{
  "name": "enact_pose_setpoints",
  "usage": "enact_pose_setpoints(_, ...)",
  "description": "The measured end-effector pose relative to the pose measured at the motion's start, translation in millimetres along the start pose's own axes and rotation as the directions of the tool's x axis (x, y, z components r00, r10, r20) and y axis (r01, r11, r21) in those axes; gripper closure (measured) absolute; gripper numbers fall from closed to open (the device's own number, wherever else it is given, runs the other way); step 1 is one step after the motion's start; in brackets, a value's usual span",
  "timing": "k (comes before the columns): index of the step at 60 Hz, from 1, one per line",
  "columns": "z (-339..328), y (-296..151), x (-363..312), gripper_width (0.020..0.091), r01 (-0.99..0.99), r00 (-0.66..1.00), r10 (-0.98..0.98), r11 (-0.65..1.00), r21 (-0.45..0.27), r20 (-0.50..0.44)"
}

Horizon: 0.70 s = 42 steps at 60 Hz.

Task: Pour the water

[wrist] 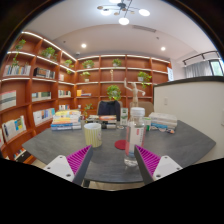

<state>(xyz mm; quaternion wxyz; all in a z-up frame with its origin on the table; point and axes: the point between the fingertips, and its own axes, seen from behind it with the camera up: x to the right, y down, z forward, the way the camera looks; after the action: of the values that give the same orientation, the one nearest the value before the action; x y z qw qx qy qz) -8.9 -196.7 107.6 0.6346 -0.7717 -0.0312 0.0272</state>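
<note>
A clear plastic bottle (134,128) stands upright on the round grey table (60,145), just ahead of my right finger and touching neither finger. To its left and slightly farther off stands a pale yellow-green cup (93,133). A small red disc (122,144) lies on the table beside the bottle's lower part. My gripper (113,162) is open over the table's near edge. Its magenta pads (78,158) are wide apart and nothing is held between them.
Stacks of books lie on the table at the far left (66,120) and far right (162,122). A potted plant (113,94) stands behind the table. Bookshelves (35,85) line the left and back walls, and a white partition (195,105) stands at the right.
</note>
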Motion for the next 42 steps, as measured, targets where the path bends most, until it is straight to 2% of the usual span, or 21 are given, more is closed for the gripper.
enact_pose_setpoints(7,12.6,23.8,43.2,0.022,-0.063,0.997,0.062,0.998,-0.02,-0.051)
enact_pose_setpoints(13,36.7,25.5,61.4,0.0219,-0.083,0.995,0.082,0.996,-0.014,-0.062)
enact_pose_setpoints(24,86.6,12.5,74.7,0.0227,0.001,0.996,0.003,0.999,0.041,-0.09)
enact_pose_setpoints(30,105.6,1.2,79.0,0.0271,0.005,0.994,0.004,0.997,0.081,-0.11)
enact_pose_setpoints(35,116.5,-0.5,79.8,0.0343,0.001,0.993,0.009,0.996,0.086,-0.12)
enact_pose_setpoints(38,120.5,2.0,79.1,0.0446,-0.005,0.993,0.014,0.997,0.077,-0.118)
enact_pose_setpoints(40,122.6,3.2,79.1,0.0546,-0.006,0.993,0.014,0.997,0.073,-0.117)
enact_pose_setpoints(41,122.9,3.2,79.1,0.0577,-0.005,0.993,0.013,0.997,0.073,-0.115)
enact_pose_setpoints(42,123.2,1.5,79.1,0.0576,-0.002,0.993,0.012,0.997,0.079,-0.117)
